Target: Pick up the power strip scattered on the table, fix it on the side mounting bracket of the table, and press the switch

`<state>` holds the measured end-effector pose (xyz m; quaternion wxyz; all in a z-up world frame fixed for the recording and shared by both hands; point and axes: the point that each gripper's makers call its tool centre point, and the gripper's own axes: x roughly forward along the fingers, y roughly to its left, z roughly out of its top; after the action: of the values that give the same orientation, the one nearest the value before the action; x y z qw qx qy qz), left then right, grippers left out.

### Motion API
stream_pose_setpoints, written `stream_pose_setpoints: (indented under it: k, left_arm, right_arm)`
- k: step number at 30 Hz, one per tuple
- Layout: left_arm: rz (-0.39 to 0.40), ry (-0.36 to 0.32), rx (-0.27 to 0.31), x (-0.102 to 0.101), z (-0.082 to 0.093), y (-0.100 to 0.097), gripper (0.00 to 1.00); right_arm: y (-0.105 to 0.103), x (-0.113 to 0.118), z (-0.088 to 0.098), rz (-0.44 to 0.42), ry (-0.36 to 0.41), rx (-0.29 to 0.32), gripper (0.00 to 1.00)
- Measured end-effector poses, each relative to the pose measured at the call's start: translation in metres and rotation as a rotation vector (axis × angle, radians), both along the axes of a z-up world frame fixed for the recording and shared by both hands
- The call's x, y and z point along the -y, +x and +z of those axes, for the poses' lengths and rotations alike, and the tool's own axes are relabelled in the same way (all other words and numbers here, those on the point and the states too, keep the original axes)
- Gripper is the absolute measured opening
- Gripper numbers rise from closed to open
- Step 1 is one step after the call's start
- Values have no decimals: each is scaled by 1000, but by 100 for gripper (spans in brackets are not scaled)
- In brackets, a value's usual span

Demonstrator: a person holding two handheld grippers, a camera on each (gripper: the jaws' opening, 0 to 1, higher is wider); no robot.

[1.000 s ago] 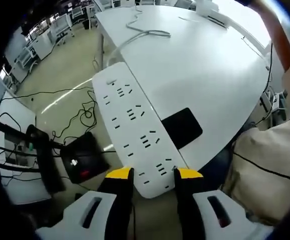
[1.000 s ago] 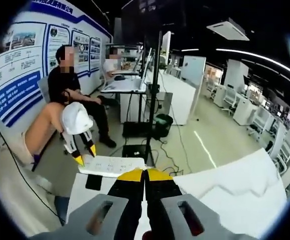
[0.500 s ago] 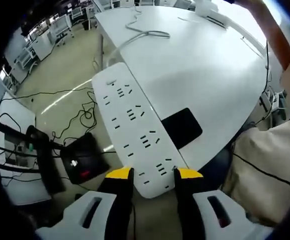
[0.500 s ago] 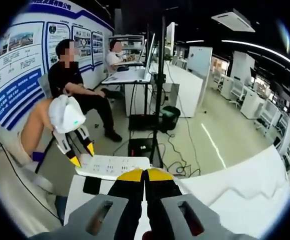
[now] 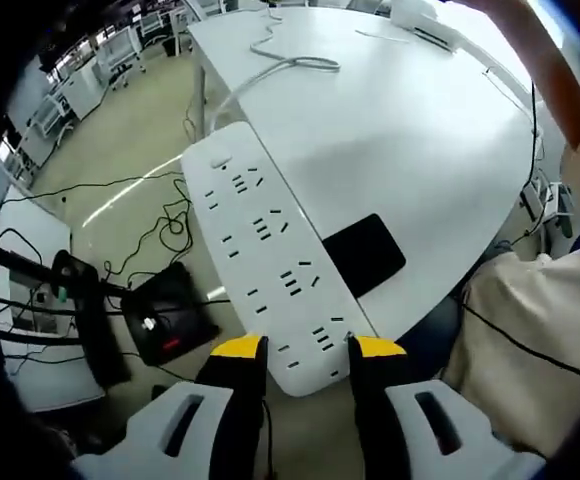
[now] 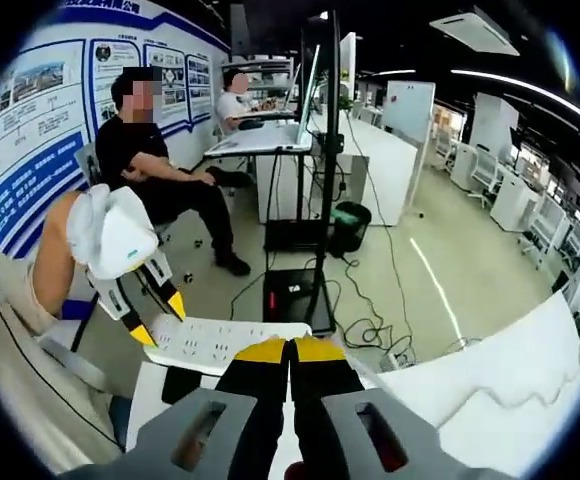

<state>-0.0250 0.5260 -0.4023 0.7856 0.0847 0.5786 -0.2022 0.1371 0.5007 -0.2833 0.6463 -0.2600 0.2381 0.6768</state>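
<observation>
White power strip was pinched at one end by the left gripper, so it could twist loose; the right gripper was closed, empty.

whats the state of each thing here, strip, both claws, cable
power strip: held by one end in the left claw, along the table edge
left claw: shut on the strip
right claw: shut, holding nothing
cable: lying loose on the table
</observation>
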Motion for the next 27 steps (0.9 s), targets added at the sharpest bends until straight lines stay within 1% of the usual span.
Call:
stream_pose_setpoints:
  k: [4, 7, 11, 13, 20, 27]
  left_arm:
    - [-2, -1, -2, 0, 0, 0, 37]
    - [4, 8, -17, 1, 0, 0, 37]
    - [2, 15, -29, 1, 0, -1, 37]
    - [1, 9, -24, 1, 0, -2, 37]
    - [9, -7, 6, 1, 0, -3, 37]
    - [4, -20, 26, 2, 0, -3, 37]
  right_arm:
    - [-4, -5, 4, 8, 18, 7, 0]
    - [-8, -9, -2, 13, 14, 7, 0]
    - [-13, -14, -10, 26, -15, 2, 0]
    - [-16, -18, -13, 37, -25, -10, 0]
    - [-30, -31, -21, 92, -55, -5, 0]
    - [-30, -38, -33, 97, -95, -5, 0]
